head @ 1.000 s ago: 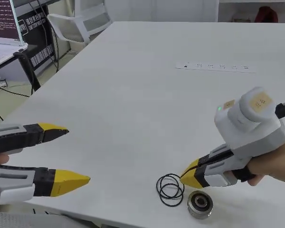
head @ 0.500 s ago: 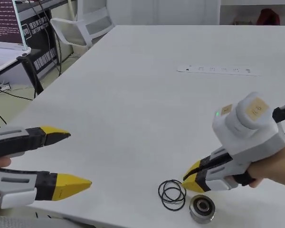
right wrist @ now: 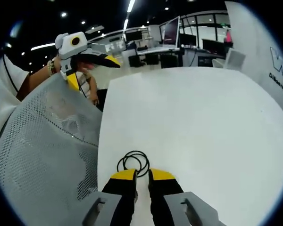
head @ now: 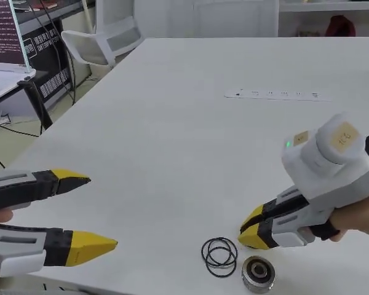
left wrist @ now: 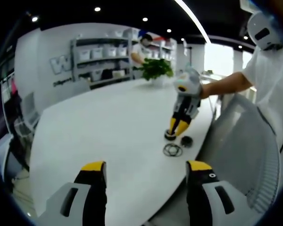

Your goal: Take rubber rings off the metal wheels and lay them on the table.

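Okay, one small metal wheel (head: 258,272) lies flat on the smooth white table (head: 172,135), with a shiny rim, dark hub facing up and its axle vertical. Just left of it, thin black rubber rings (head: 219,252) lie flat in overlapping loops; I count at least two. My right gripper (head: 243,232), yellow tips nearly pressed together on nothing, points at them from just beside. My left gripper (head: 98,212) is well apart, jaws spread wide.

Left gripper (head: 103,212): body cut off at lower-left edge of head view.
Right gripper (head: 242,234): rear cut off at right edge; jaw gap unresolved.
Rubber rings (head: 219,252): overlapped, count unclear.
Power strip (head: 277,95): markings too small to read.
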A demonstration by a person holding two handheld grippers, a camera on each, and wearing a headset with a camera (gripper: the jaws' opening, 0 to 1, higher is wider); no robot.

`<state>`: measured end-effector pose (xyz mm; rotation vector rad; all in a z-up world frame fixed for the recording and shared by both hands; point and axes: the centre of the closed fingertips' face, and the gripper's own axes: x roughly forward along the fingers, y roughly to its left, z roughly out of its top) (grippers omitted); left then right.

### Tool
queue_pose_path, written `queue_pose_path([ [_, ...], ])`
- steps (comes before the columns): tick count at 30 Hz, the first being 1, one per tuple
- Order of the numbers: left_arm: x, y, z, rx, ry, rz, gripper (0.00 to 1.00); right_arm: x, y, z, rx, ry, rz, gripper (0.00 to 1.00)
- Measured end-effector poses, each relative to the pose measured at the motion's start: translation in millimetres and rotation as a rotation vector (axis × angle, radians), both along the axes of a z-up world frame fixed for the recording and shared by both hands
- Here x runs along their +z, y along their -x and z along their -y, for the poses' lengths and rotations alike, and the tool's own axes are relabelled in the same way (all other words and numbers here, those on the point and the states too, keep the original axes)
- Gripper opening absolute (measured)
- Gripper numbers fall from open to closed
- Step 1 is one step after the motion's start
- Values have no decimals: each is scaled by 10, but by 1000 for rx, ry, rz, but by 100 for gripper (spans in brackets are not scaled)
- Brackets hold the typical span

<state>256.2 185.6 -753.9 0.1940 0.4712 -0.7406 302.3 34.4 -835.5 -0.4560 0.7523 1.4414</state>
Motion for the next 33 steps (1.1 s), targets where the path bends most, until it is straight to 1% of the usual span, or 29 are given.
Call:
queue_pose_path([
  [7,2,6,2,-1,-2,-1,69,180,39,32,16,-23,32,11],
  [10,7,3,7,-2,-1,0,69,285,33,43,14,-47,48,12],
  [13,6,3,18,-6,-1,-1,69,366,52,43,13,-68,50,13],
  [15,-1,-1,23,-9,-4,-3,69,413,35,63,14,-75,73,14],
  [20,11,-19,50,-18,-3,-1,69,454,32,125,5,-79,89,16],
  [23,9,-28,67,-24,-6,-2,69,479,9,176,-3,-81,112,19],
  [28,14,-47,95,-36,-9,-1,69,558,-54,272,-43,-112,133,24],
  [33,35,-72,136,-53,-11,3,69,570,-126,367,-91,-143,122,28],
])
